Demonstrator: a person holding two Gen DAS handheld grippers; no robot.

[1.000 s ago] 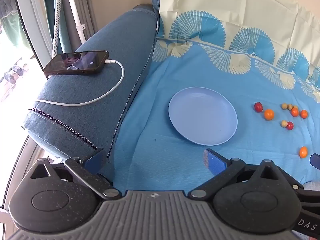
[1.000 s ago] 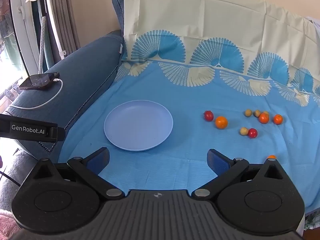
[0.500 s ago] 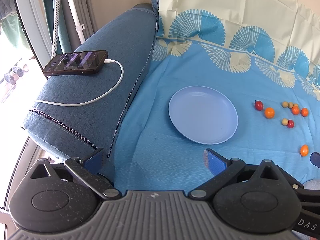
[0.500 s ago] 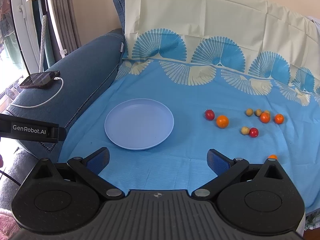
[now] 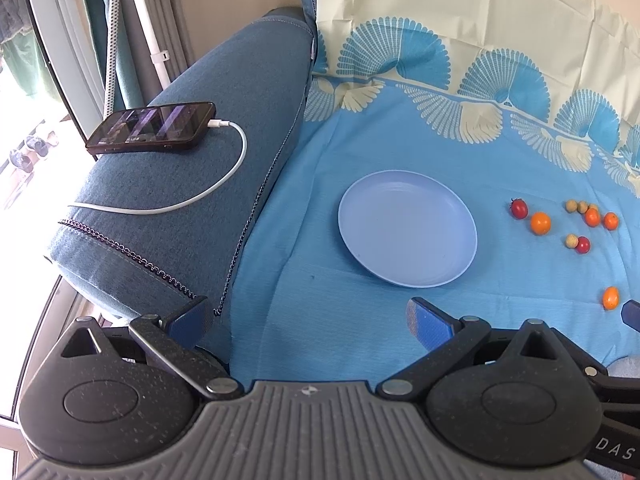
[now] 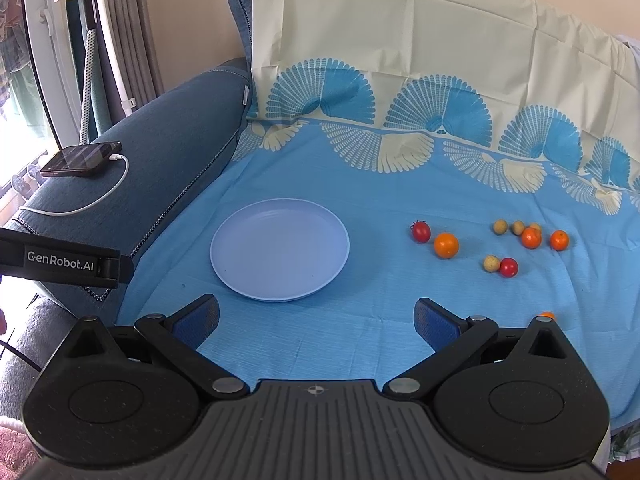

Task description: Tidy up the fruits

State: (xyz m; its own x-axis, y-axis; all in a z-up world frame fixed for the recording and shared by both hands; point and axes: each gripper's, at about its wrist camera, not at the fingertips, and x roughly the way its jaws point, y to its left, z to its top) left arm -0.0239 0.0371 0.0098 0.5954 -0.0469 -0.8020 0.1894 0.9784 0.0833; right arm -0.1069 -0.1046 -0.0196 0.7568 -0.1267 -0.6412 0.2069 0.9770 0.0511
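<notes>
An empty pale blue plate [image 5: 407, 229] [image 6: 280, 249] lies on the blue cloth over the sofa seat. To its right are scattered small fruits: a red tomato [image 6: 421, 231], an orange [image 6: 446, 245], several tan and orange ones [image 6: 530, 236], another red tomato [image 6: 508, 267], and a lone orange fruit [image 5: 610, 297] nearer the front, half hidden behind the right gripper's body in the right wrist view. My left gripper [image 5: 308, 316] is open near the seat's front left. My right gripper [image 6: 316, 314] is open in front of the plate. Neither holds anything.
A dark phone [image 5: 154, 128] with a white charging cable [image 5: 224, 176] rests on the blue sofa armrest [image 5: 180, 184] at the left. The patterned cloth [image 6: 400, 152] climbs the backrest. The left gripper's body [image 6: 60, 264] shows at the right wrist view's left edge.
Both views have shifted only slightly; the plate and fruits sit a touch higher in the frames. The phone's screen picture has changed. Both grippers stay open.
</notes>
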